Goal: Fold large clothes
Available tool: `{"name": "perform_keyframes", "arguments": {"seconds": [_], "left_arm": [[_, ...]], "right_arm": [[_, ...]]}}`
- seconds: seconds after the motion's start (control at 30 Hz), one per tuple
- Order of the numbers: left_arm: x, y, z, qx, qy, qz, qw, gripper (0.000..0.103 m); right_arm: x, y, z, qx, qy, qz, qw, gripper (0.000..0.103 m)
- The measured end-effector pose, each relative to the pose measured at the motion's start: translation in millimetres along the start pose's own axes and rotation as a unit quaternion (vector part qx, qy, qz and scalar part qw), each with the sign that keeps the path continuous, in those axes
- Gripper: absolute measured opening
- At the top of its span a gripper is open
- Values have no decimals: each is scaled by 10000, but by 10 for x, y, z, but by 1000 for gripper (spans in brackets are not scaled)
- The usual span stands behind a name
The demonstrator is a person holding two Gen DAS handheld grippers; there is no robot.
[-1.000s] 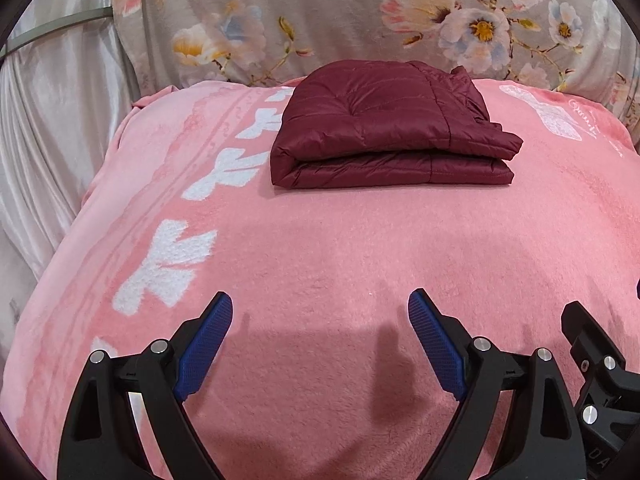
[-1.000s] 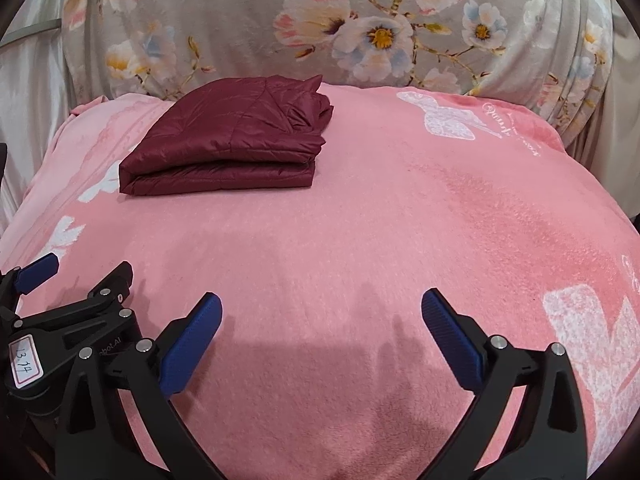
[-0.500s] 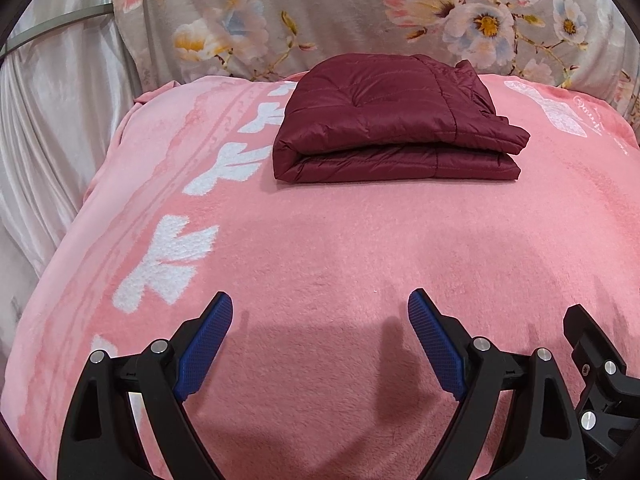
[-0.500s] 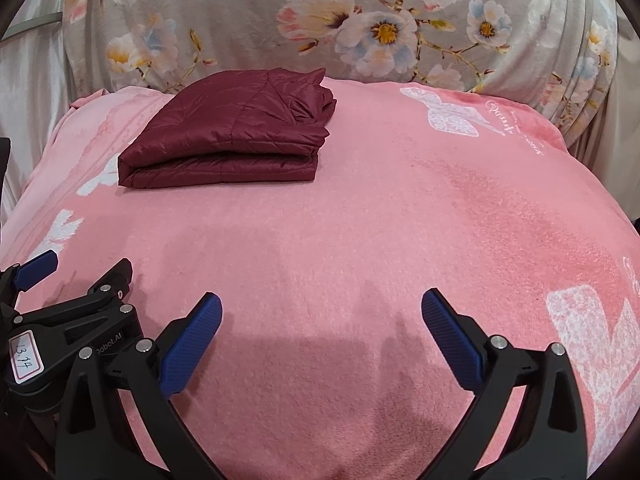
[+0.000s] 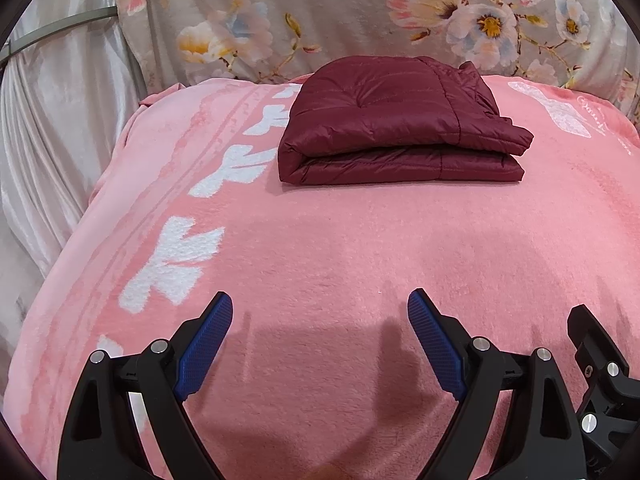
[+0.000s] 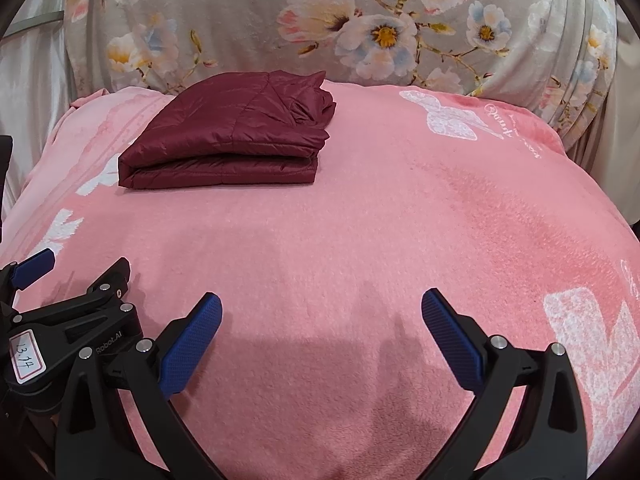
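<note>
Both wrist cams sat low over the pink blanket (image 5: 340, 248), side by side, facing the floral backdrop (image 6: 248, 28). Both caught the folded maroon jacket (image 5: 396, 120), well ahead of them.

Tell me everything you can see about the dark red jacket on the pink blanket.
The dark red jacket is quilted, slightly shiny and puffy. It is folded into a compact rectangle of stacked layers, the rounded fold edge facing the cameras, bunched fabric at its right end. It lies flat on the pink blanket, near the floral cover. Nothing else touches it.
</note>
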State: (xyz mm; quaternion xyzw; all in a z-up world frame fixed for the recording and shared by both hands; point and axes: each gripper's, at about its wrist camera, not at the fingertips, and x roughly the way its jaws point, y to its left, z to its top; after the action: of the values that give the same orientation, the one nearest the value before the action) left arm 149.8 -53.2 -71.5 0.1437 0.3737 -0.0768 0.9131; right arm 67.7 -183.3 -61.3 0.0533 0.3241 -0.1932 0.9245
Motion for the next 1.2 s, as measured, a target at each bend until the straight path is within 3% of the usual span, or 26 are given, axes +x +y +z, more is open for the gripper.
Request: {"name": "perform_keyframes", "arguments": {"seconds": [1.2], "left_arm": [[-28, 10, 15, -13, -26, 28, 10000, 85]], "right_arm": [[-20, -17, 9, -23, -27, -20, 10000, 98]]}}
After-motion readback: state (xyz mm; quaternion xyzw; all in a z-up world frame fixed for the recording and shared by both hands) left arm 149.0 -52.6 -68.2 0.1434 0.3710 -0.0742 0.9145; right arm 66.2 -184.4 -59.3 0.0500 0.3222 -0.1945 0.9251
